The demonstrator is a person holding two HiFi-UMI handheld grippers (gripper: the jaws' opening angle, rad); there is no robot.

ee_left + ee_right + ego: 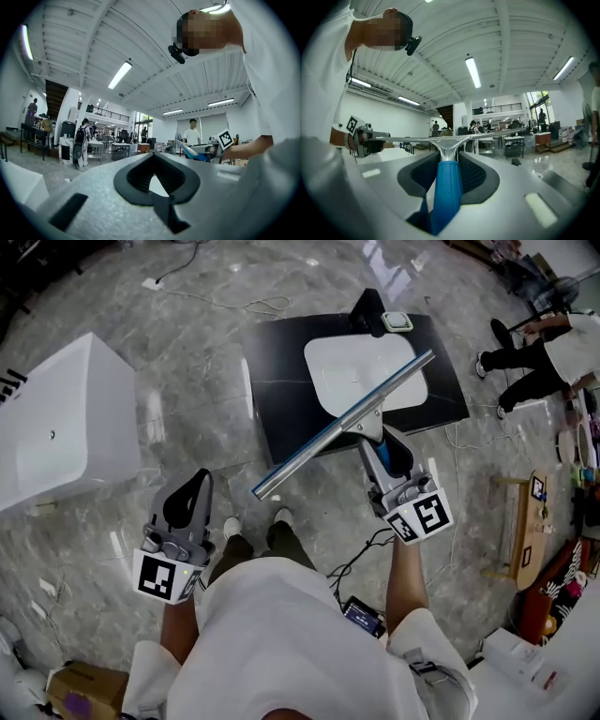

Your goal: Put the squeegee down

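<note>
the grey marbled floor (187,352) filled most of the head view. a white rectangular bathtub (56,418) sat at the left edge, and a black slab (281,381) carrying a white rounded basin (361,362) lay in the upper middle.

the squeegee, a long metal blade on a blue handle (342,423), was off the ground. its blade ran on a slant from lower left to upper right, crossing over the slab's near edge and the basin. the handle dropped from the blade's middle toward the lower right, straight into the right gripper (380,454).

in the right gripper view the claw (449,176) was closed on the blue handle (447,187), pads pressing both sides, with the blade lying crosswise beyond the tips.

the left gripper (192,493) hung at lower left, well apart from the tool. its own view showed the jaws (157,176) brought together on nothing.

the slab lay beyond the right claw, under the blade, so it looked the likeliest resting place, with the long axis to be laid flat.
</note>
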